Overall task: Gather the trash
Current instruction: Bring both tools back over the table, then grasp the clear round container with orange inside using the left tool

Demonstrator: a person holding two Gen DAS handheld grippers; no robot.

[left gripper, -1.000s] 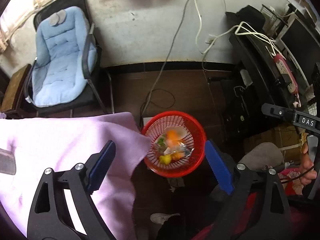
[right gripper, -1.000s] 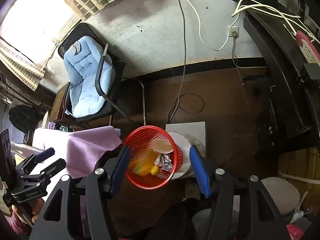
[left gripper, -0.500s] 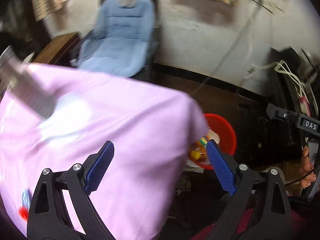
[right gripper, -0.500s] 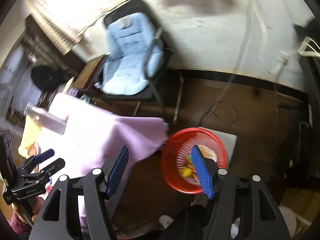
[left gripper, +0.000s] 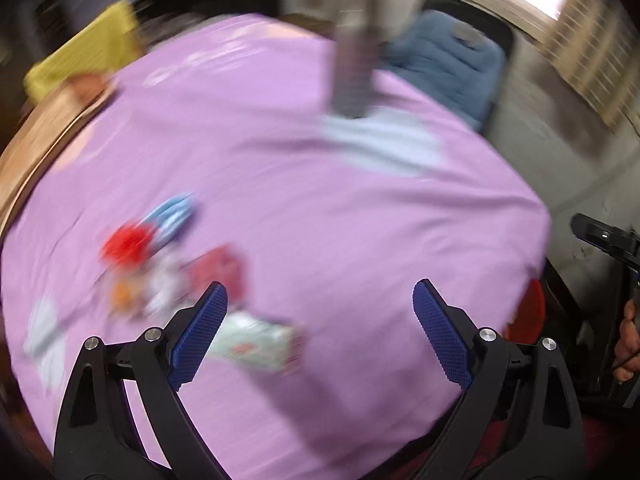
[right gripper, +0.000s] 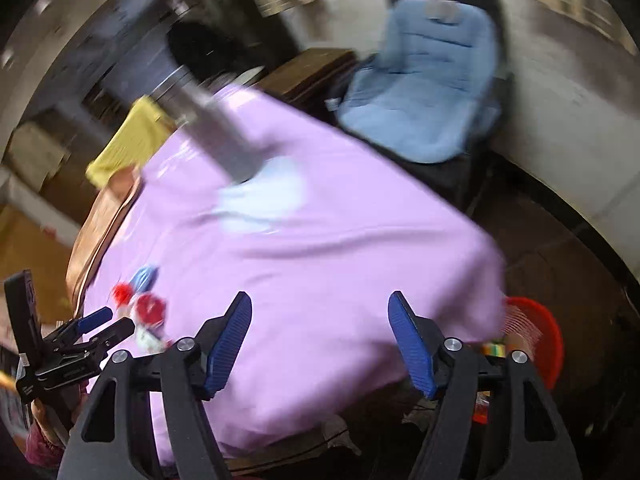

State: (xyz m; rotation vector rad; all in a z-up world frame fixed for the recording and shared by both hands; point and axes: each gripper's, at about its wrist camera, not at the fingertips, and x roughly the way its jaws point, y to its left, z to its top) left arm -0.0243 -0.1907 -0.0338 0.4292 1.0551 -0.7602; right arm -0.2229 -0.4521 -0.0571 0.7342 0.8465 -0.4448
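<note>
Trash (left gripper: 168, 276) clearer by left gripper (left gripper: 320, 312)

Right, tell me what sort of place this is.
Probably a lived-in room at home, not a lab: a table under a purple cloth strewn with blurred wrappers, a blue-cushioned chair by the wall, and a red trash basket on the floor.

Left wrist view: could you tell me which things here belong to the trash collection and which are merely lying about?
Job:
- wrappers on the purple cloth
- red basket beside the table
- left gripper, open

Lying about:
- bottle
- blue-cushioned chair
- yellow cloth
</note>
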